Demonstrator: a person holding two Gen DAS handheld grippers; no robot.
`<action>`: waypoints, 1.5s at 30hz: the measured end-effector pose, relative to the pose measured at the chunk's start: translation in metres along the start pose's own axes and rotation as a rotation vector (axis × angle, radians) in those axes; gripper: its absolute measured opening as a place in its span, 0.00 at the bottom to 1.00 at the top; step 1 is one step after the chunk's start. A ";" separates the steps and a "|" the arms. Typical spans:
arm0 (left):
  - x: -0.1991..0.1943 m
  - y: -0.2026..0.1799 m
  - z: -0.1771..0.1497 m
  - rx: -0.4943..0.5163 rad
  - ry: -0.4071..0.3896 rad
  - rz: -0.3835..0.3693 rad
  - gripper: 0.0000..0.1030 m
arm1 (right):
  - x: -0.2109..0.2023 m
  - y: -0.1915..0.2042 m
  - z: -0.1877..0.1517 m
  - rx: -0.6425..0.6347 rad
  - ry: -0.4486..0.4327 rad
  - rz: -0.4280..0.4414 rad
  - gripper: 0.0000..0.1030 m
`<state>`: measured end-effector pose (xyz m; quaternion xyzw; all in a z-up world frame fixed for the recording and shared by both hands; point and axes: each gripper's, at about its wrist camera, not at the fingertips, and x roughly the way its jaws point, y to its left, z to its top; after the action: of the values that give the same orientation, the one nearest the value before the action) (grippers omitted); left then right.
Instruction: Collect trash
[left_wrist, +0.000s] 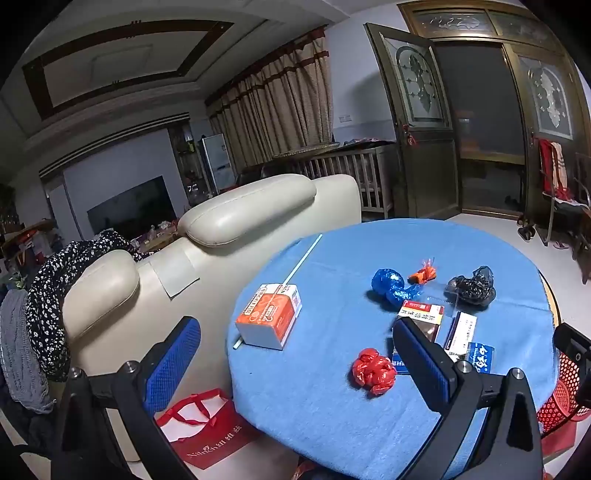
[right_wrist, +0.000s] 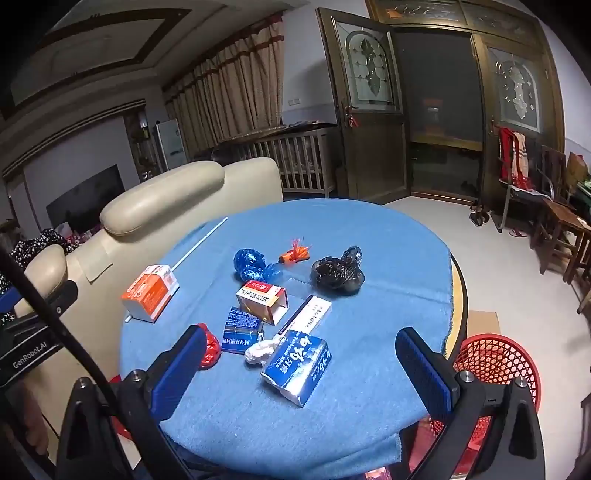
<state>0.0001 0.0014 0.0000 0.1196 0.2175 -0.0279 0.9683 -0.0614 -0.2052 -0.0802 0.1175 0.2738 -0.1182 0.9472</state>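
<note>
Trash lies on a round table with a blue cloth (right_wrist: 369, 236). There is an orange-white box (left_wrist: 269, 317) (right_wrist: 150, 291), a red crumpled bag (left_wrist: 373, 371) (right_wrist: 209, 349), a blue foil bag (left_wrist: 389, 286) (right_wrist: 251, 264), a black bag (left_wrist: 472, 286) (right_wrist: 338, 273), a small orange wrapper (right_wrist: 294, 254), a blue toothpaste box (right_wrist: 297, 363), a white paper wad (right_wrist: 260, 350) and other small boxes (right_wrist: 264, 301). My left gripper (left_wrist: 299, 365) is open above the table's near left edge. My right gripper (right_wrist: 303, 373) is open, over the toothpaste box. A red mesh basket (right_wrist: 496, 363) stands at the table's right.
A cream sofa (left_wrist: 207, 251) presses against the table's left side. A red shopping bag (left_wrist: 207, 428) sits on the floor below. A long white stick (right_wrist: 201, 240) lies on the cloth. Wooden chairs (right_wrist: 561, 229) stand at the right. A cardboard piece (right_wrist: 482, 321) lies on the floor.
</note>
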 end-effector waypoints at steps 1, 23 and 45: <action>0.000 0.000 0.000 0.000 0.001 -0.001 1.00 | 0.001 0.000 0.000 0.000 0.004 0.002 1.00; 0.005 0.002 -0.004 -0.010 -0.013 0.010 1.00 | 0.013 -0.001 -0.005 0.025 0.052 0.008 1.00; 0.041 0.003 -0.018 -0.001 0.090 -0.002 1.00 | 0.066 -0.024 -0.008 0.190 0.212 0.072 1.00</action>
<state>0.0304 0.0087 -0.0329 0.1202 0.2611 -0.0232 0.9575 -0.0181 -0.2361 -0.1261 0.2284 0.3553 -0.0963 0.9013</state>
